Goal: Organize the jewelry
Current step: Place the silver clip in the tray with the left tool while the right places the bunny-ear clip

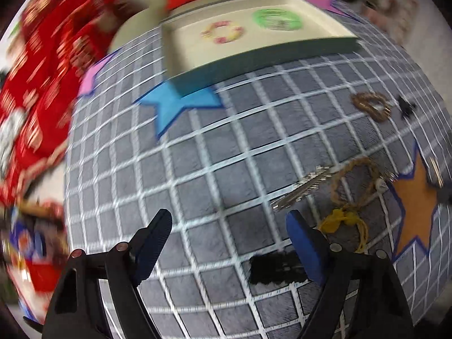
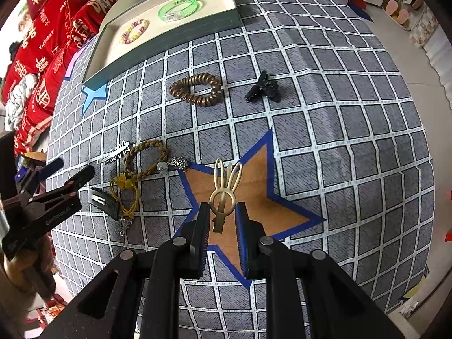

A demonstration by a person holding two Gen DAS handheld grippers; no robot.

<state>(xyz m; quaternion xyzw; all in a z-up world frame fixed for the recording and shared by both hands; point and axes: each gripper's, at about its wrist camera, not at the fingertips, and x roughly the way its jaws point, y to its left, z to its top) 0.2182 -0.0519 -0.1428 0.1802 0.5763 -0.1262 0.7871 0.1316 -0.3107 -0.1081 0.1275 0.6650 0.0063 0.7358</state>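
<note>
A cream tray [image 2: 226, 0] at the far side holds a green bangle [image 2: 180, 8] and a beaded bracelet [image 2: 135, 31]; it also shows in the left wrist view [image 1: 254, 50]. My right gripper [image 2: 223, 212] is shut on a gold rabbit-shaped hair clip [image 2: 224, 192] over the orange star [image 2: 262, 212]. My left gripper [image 1: 228, 220] is open and empty above the cloth, beside a silver clip [image 1: 302, 189], a braided bracelet [image 1: 356, 180], a yellow cord [image 1: 341, 221] and a black comb clip [image 1: 276, 267].
A bronze spiral hair tie [image 2: 196, 89] and a black claw clip [image 2: 262, 87] lie mid-cloth. A small silver charm [image 2: 179, 163] lies by the star's tip. Red cushions [image 2: 56, 28] are piled at the left. The checked cloth [image 2: 339, 113] covers the round table.
</note>
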